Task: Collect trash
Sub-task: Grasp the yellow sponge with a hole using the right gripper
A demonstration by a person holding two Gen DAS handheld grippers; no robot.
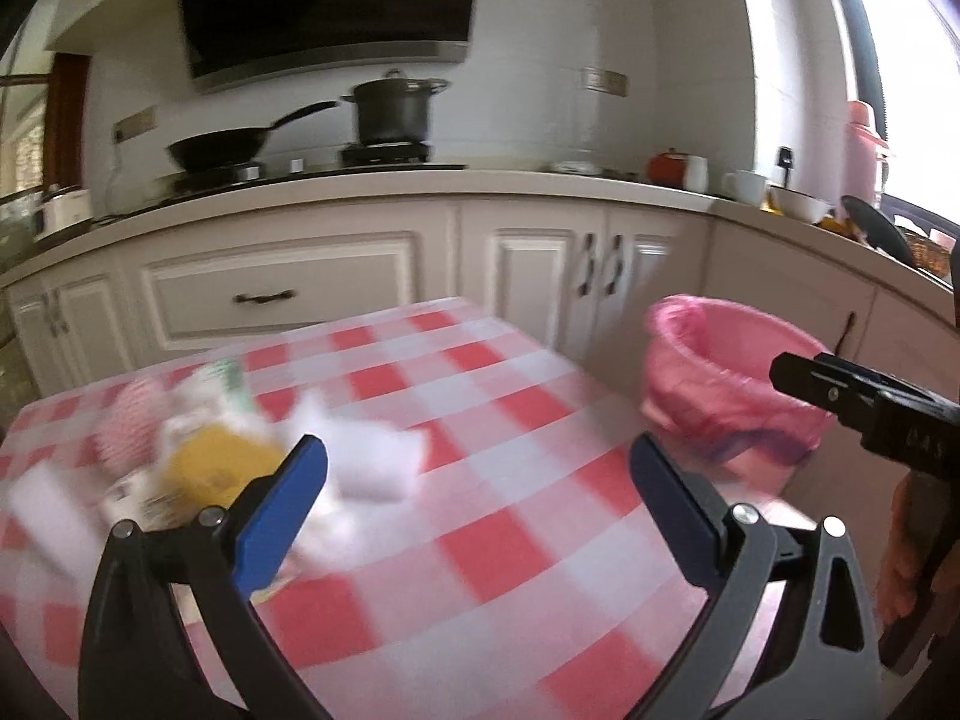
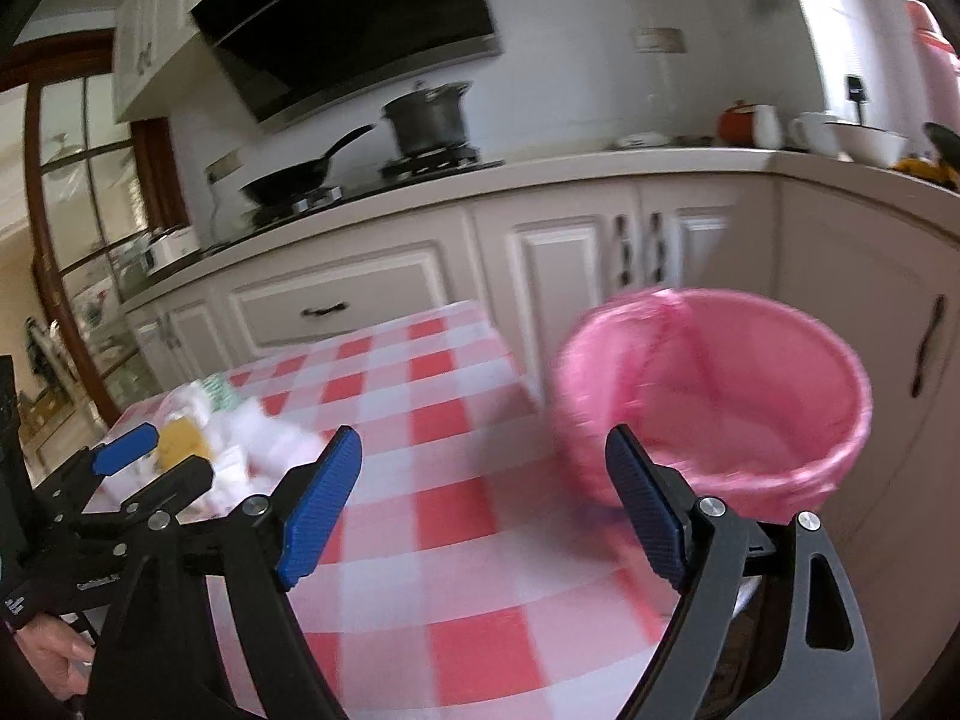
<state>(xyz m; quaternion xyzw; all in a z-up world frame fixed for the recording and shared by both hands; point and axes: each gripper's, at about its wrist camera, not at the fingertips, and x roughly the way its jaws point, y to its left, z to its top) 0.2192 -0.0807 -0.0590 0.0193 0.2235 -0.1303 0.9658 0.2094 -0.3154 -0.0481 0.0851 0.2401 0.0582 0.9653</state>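
A: Bench [image 1: 510, 450], checked cloth. Pink-lined bin [image 2: 720, 396] ahead of the right gripper [image 2: 483, 480], jaws apart, empty.

B: Trash pile [image 1: 240, 450] just beyond the left gripper [image 1: 480, 480]'s left jaw; jaws wide, empty. Advise centring on the tissue before closing.

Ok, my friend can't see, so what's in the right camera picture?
Open right tongs with blue pads hover over a red-and-white checked tablecloth, facing a round pink bin lined with a pink plastic bag. To the left, the left tongs are near a blurry pile of white and yellow trash.
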